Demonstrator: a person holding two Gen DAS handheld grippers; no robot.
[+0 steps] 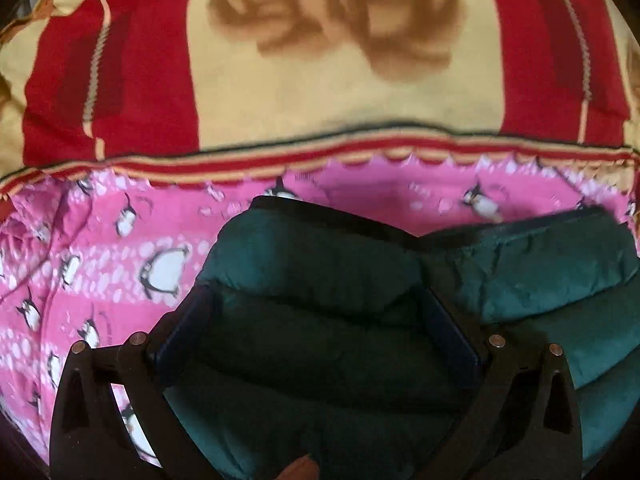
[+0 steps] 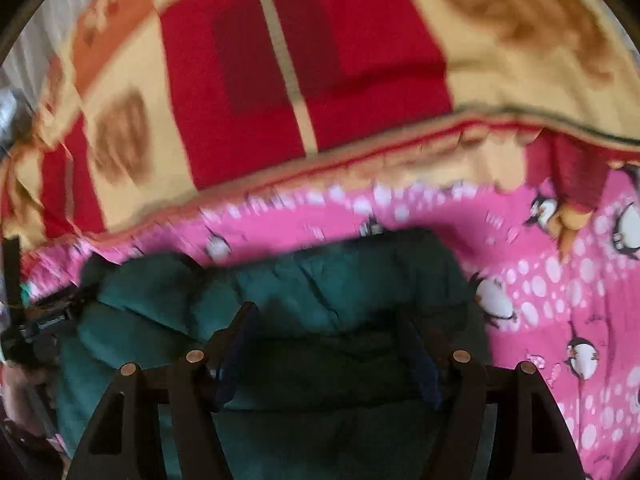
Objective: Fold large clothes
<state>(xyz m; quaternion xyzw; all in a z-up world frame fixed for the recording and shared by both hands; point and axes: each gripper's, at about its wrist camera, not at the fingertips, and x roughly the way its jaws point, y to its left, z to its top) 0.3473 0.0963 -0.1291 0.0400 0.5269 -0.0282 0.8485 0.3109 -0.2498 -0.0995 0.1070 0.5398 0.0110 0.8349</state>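
Straddling the puffy dark green jacket (image 1: 320,280) with fingers spread wide, the left claw (image 1: 316,320) and right claw (image 2: 324,332) sit poised, apparently to fold it, on the pink penguin sheet (image 1: 100,248) before the red-and-cream blanket (image 1: 280,92) across the bed.

Bedding filling both views, soft indoor light

Spreading across the lower ground: a pink sheet (image 1: 100,248) printed with penguins and white dots, wrinkling at the left. Lying over its far side, edge overlapping: a cream and red blanket (image 1: 280,92) with 1 large brown rose motif, 2 broad red panels flanking it, and a striped border. Showing at the upper left of the right wrist view: a pale grey patch (image 2: 28,52), too blurred to identify. Falling unevenly, with dark shading along the bottom.
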